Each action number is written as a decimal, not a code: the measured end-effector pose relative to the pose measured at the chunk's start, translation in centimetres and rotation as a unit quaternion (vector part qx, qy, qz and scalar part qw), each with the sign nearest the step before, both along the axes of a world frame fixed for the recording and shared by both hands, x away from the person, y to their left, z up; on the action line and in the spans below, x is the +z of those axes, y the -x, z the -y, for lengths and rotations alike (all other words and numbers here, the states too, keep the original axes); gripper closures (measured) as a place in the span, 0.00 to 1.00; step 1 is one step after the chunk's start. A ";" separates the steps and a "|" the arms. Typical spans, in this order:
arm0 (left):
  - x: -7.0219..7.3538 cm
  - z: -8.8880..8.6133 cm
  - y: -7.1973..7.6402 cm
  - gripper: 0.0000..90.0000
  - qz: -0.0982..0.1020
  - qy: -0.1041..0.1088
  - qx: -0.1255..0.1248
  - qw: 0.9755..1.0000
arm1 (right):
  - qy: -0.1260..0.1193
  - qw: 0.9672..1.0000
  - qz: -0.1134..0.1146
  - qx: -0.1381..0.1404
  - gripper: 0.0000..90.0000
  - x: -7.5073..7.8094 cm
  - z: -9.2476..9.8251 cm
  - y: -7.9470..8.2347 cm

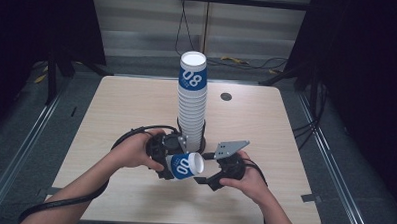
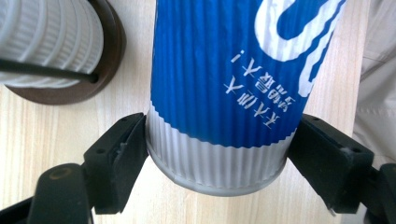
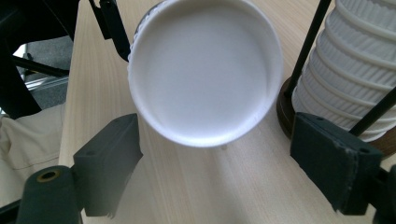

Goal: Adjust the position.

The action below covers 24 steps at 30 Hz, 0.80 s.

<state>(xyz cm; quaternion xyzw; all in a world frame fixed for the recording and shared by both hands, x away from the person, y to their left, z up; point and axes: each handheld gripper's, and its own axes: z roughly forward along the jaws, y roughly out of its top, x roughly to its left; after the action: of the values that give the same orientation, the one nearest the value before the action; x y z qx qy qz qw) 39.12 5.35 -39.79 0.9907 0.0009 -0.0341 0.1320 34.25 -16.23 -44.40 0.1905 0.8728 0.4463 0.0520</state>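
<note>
A blue and white ribbed paper cup [image 1: 184, 166] lies on its side above the table, its white mouth turned to the right. My left gripper [image 1: 170, 163] is shut on the cup's base; in the left gripper view both pads [image 2: 123, 154] press the cup [image 2: 224, 70] at its white bottom band. My right gripper [image 1: 204, 168] faces the cup's mouth from the right. In the right gripper view the round white opening of the cup [image 3: 205, 70] sits just ahead of the right gripper [image 3: 217, 158], whose jaws stand apart and touch nothing.
A tall stack of cups [image 1: 192, 99] stands in a wire holder with a brown base [image 2: 107, 70] at the table's middle, just behind both grippers. The light wooden table [image 1: 126, 109] has a round grommet [image 1: 226, 96] at the back right. Cables lie on the floor beyond.
</note>
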 end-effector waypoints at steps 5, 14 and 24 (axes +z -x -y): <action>0.1 0.7 0.0 0.23 0.002 -0.002 -0.007 1.000 | -0.003 1.000 -0.002 0.000 0.17 0.0 -0.1 0.1; -0.3 1.5 0.4 0.23 0.009 0.001 -0.013 1.000 | -0.005 1.000 -0.003 0.003 0.17 0.1 -0.2 0.0; -0.3 1.7 0.6 0.23 0.013 0.002 -0.014 1.000 | -0.013 1.000 -0.005 0.009 0.21 0.2 -0.6 0.0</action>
<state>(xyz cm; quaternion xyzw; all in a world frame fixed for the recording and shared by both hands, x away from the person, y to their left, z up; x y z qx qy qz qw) 38.51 3.65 -40.13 0.9907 -0.0148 -0.0235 0.1332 34.24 -15.65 -44.18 0.1856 0.8686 0.4575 0.0414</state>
